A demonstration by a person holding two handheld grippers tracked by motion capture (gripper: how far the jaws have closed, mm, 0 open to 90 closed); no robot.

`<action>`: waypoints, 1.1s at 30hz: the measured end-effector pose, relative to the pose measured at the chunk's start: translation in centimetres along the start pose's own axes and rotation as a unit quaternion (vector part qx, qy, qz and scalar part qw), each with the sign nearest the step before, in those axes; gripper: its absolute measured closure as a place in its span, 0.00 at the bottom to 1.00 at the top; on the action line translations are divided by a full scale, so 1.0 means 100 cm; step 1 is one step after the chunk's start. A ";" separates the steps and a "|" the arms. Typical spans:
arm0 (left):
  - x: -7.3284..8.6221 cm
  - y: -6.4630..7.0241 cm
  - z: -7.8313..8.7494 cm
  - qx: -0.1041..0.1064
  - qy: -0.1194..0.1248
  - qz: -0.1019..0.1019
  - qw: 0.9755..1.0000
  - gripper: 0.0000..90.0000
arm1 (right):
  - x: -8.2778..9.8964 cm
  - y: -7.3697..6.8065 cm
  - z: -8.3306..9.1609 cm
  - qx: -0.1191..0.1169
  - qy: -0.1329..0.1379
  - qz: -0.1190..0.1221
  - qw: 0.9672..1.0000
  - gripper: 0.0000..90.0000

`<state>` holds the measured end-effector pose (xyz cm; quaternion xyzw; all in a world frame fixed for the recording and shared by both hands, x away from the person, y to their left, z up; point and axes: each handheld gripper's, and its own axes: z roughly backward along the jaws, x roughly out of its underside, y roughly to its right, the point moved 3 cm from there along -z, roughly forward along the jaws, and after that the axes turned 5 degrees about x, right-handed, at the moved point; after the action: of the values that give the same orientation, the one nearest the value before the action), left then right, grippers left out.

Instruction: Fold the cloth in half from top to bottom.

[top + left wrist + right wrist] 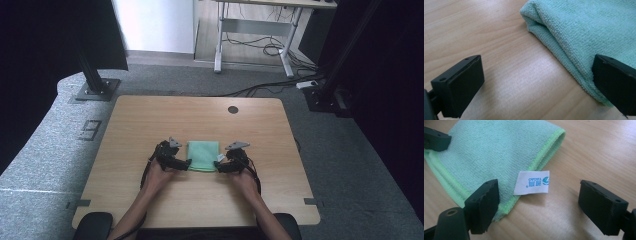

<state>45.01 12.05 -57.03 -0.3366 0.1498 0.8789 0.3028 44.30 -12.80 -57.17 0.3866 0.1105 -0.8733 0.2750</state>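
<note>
A light wooden table [150,120] stands on grey carpet [45,145]. Near its middle, the left gripper [186,164], jaws spread, meets the folded green cloth [203,155]; the right gripper [220,166], jaws spread, flanks its white label [532,182]. Far right, a desk frame [255,30].

Table [150,200]: light wood-grain top with rounded corners, one round dark cable port [233,109] near the far edge, standing on grey carpet. Lying directly on it: one folded green microfibre cloth [203,155], flat, about mid-table, with a white label [532,182] at its stitched edge resting on the wood.
</note>
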 end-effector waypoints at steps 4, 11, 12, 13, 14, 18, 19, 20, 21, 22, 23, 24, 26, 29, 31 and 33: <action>-0.004 -0.003 -0.003 -0.002 -0.001 0.003 1.000 0.00 | -0.004 0.005 -0.005 0.004 0.002 -0.004 1.000 0.19; -0.011 -0.012 -0.010 0.003 -0.004 0.017 1.000 0.00 | -0.010 0.012 -0.012 0.007 0.006 -0.010 1.000 0.19; -0.011 -0.013 -0.010 0.003 -0.004 0.017 1.000 0.00 | -0.010 0.013 -0.013 0.007 0.007 -0.009 1.000 0.19; -0.012 -0.013 -0.011 0.003 -0.004 0.017 1.000 0.00 | -0.011 0.013 -0.013 0.007 0.008 -0.009 1.000 0.19; -0.012 -0.013 -0.011 0.003 -0.005 0.017 1.000 0.00 | -0.011 0.014 -0.014 0.007 0.008 -0.009 1.000 0.19; -0.012 -0.014 -0.011 0.007 -0.005 0.019 1.000 0.00 | -0.011 0.013 -0.014 0.006 0.008 -0.010 1.000 0.20; -0.012 -0.014 -0.011 0.010 -0.006 0.019 1.000 0.00 | -0.011 0.013 -0.013 0.006 0.009 -0.010 1.000 0.20; -0.012 -0.015 -0.011 0.012 -0.006 0.017 1.000 0.00 | -0.010 0.013 -0.013 0.006 0.011 -0.012 1.000 0.20; -0.013 -0.015 -0.011 0.014 -0.006 0.014 1.000 0.00 | -0.011 0.013 -0.013 0.006 0.010 -0.013 1.000 0.20; -0.013 -0.015 -0.011 0.016 -0.005 0.012 1.000 0.00 | -0.011 0.013 -0.013 0.004 0.008 -0.014 1.000 0.21; -0.013 -0.015 -0.011 0.018 -0.005 0.011 1.000 0.00 | -0.011 0.013 -0.013 0.004 0.008 -0.013 1.000 0.21; -0.013 -0.015 -0.011 0.021 -0.006 0.012 1.000 0.00 | -0.012 0.012 -0.013 0.004 0.007 -0.012 1.000 0.21; -0.014 -0.017 -0.009 0.031 -0.008 0.021 0.999 0.00 | -0.012 0.012 -0.012 0.004 0.007 -0.013 1.000 0.20; -0.017 -0.016 -0.001 0.038 0.008 0.023 0.999 0.01 | -0.014 0.011 -0.008 0.004 0.006 -0.004 1.000 0.20; -0.019 -0.014 0.005 0.038 0.014 0.016 0.999 0.02 | -0.016 0.010 -0.005 0.002 0.007 0.002 1.000 0.19; -0.022 -0.010 0.013 0.038 0.016 0.002 0.999 0.01 | -0.018 0.008 -0.001 0.001 0.006 0.009 1.000 0.17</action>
<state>46.30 12.46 -54.66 -0.3385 0.1884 0.8677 0.3115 45.81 -12.73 -55.96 0.3934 0.1079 -0.8684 0.2819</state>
